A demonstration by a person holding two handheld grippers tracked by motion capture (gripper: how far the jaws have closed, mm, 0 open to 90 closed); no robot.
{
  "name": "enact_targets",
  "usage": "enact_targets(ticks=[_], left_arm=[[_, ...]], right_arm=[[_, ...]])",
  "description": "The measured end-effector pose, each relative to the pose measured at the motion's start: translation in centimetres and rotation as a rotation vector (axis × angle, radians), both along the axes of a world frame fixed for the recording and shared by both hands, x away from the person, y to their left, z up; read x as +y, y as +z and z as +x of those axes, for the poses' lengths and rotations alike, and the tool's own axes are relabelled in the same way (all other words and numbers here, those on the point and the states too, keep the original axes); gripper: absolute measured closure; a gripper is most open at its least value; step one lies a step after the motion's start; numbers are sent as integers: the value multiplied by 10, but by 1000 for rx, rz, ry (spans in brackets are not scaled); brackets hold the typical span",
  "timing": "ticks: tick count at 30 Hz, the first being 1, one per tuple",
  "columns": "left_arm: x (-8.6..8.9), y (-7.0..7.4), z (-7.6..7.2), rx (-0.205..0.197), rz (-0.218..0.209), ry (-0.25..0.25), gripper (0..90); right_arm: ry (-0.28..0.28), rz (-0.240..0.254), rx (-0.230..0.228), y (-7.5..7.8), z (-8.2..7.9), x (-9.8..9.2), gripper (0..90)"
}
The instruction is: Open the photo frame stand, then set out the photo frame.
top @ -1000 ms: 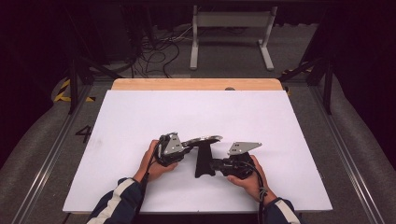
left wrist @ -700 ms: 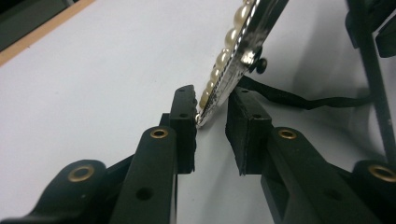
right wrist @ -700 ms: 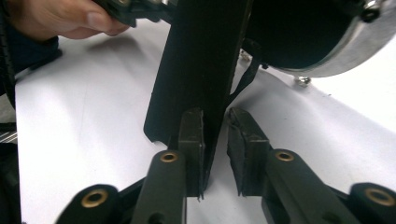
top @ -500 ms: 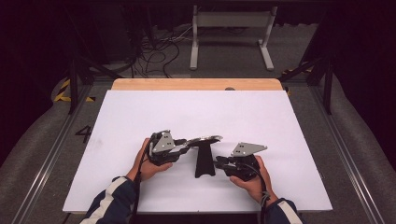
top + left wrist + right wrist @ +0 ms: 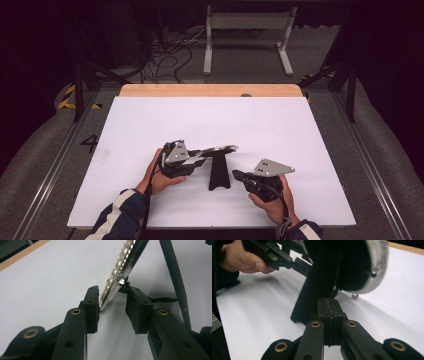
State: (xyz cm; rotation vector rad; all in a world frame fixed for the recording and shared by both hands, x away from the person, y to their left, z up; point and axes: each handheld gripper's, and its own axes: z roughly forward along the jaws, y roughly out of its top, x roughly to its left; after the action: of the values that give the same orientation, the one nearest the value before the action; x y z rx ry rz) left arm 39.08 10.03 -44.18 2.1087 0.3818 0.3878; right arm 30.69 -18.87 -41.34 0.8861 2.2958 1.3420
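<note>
Two tools flank a black stand (image 5: 219,172) under the pearl-rimmed frame (image 5: 218,149).

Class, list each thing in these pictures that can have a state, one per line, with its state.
Round pearl-rimmed frame: tilted on its black easel stand, its edge between the left jaws.
Black easel stand: foot resting on the white table.
Left hand-held gripper: open, jaws just been opening.
Right hand-held gripper: shut, empty, jaws just been closing.
</note>
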Motion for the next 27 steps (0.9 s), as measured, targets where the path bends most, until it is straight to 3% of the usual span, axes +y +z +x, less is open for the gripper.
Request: enact_targets(ticks=[21,24,27], left_arm=[[-2,1,-1,-3,-14,21,685],[-5,-1,1,-12,-11,28,690],[-6,-2,2,-3,-18,36,696]], right_arm=[[54,-30,-20,-11,-7,31,900],[66,-55,-66,-11,-9,49,900],[61,-63,-75,-12,-10,56,900]])
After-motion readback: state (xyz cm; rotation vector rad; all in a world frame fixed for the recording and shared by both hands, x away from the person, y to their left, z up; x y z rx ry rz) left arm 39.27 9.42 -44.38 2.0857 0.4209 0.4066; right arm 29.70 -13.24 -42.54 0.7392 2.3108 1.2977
